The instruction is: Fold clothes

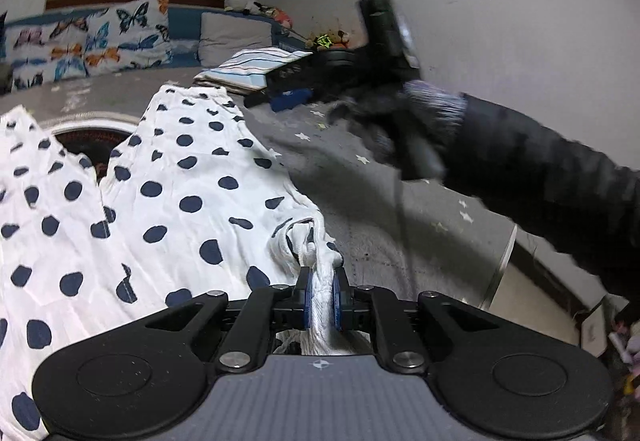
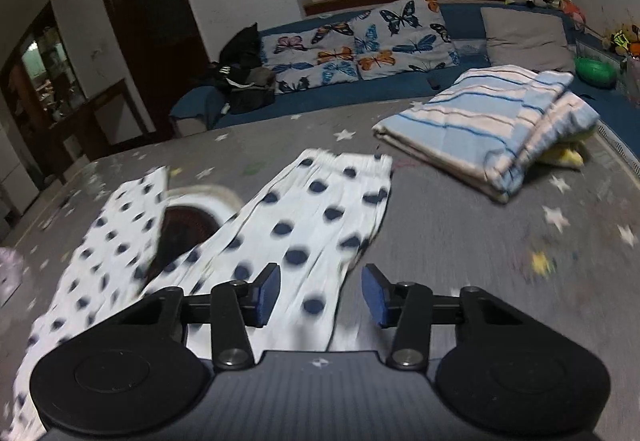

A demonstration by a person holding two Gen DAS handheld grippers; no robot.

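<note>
The dotted pants [image 1: 160, 201] lie spread on the grey bed [image 2: 460, 241]. The left gripper [image 1: 321, 297] has its fingers closed on a bunched edge of the pants. The right gripper [image 2: 320, 295] hangs above the pants, its fingers half apart and holding nothing.

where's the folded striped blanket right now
In the right wrist view the striped blanket lies folded on the grey star-print bed cover, upper right, just beyond the polka-dot garment.
</note>
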